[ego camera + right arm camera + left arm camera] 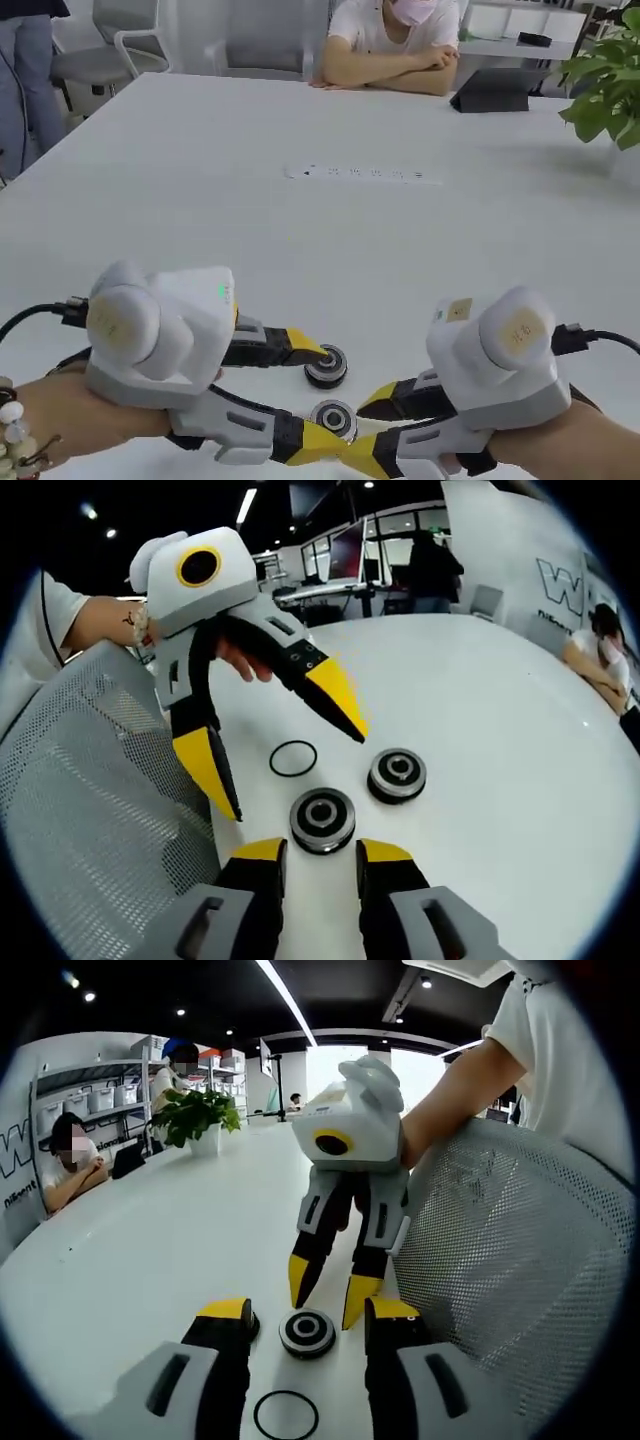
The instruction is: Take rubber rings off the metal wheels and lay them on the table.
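**Shine on the wheels, matt on the desk**

Near wheel (322, 820) and far wheel (397, 774): bright, polished metal faces. Rubber ring (293, 758), dull black. Desk (300, 120), smooth white, soft sheen. Left tongs (292, 770) and right tongs (323, 850): smooth yellow-and-black plastic. Chair back (100, 780), grey woven mesh.

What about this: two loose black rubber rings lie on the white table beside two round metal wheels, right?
No: one loose black rubber ring lies on the white table, not two, as the right gripper view shows. The two round metal wheels are there.

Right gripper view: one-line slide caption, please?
Open right gripper and open left gripper face across the near wheel; second wheel and loose rubber ring lie beyond.
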Action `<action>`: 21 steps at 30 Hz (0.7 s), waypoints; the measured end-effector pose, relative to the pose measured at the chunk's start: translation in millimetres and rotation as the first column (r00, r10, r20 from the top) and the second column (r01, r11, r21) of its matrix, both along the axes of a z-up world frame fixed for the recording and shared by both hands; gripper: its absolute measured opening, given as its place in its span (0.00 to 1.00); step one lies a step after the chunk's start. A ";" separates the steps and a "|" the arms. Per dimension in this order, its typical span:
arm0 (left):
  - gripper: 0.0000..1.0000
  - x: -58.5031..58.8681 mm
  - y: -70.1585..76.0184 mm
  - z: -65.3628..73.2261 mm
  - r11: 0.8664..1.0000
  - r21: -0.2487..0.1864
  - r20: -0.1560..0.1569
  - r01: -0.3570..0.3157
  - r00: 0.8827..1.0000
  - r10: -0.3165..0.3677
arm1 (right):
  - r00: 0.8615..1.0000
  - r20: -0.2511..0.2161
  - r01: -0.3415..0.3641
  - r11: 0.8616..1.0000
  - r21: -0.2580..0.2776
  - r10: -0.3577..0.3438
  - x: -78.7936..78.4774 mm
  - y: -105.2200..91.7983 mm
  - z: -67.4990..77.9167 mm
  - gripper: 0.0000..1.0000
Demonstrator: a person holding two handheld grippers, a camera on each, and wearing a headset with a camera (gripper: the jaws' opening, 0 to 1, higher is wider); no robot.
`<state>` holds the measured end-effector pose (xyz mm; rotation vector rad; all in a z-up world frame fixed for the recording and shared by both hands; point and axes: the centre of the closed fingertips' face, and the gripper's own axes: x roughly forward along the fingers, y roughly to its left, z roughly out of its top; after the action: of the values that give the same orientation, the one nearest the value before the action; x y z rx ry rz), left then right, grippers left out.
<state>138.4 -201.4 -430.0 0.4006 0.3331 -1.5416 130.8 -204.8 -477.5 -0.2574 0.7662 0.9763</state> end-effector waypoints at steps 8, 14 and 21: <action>0.26 -0.2 -1.0 -18.6 0.998 0.066 -0.001 -0.009 1.000 0.009 | 1.000 -0.003 0.002 1.000 -0.009 -0.002 -0.2 -0.9 -1.7 0.22; 0.19 -0.3 -1.9 -25.5 0.996 0.091 -0.014 -0.016 1.000 0.018 | 1.000 -0.008 0.005 1.000 -0.009 -0.006 -0.2 -1.2 -2.0 0.21; 0.16 1.5 -3.1 -30.8 0.994 0.110 0.000 -0.022 1.000 0.022 | 1.000 0.000 0.003 1.000 -0.006 -0.003 0.2 -0.3 -0.9 0.20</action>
<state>139.9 -204.5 -460.8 0.4814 0.4233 -1.5061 131.0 -205.1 -478.5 -0.2619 0.7691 0.9715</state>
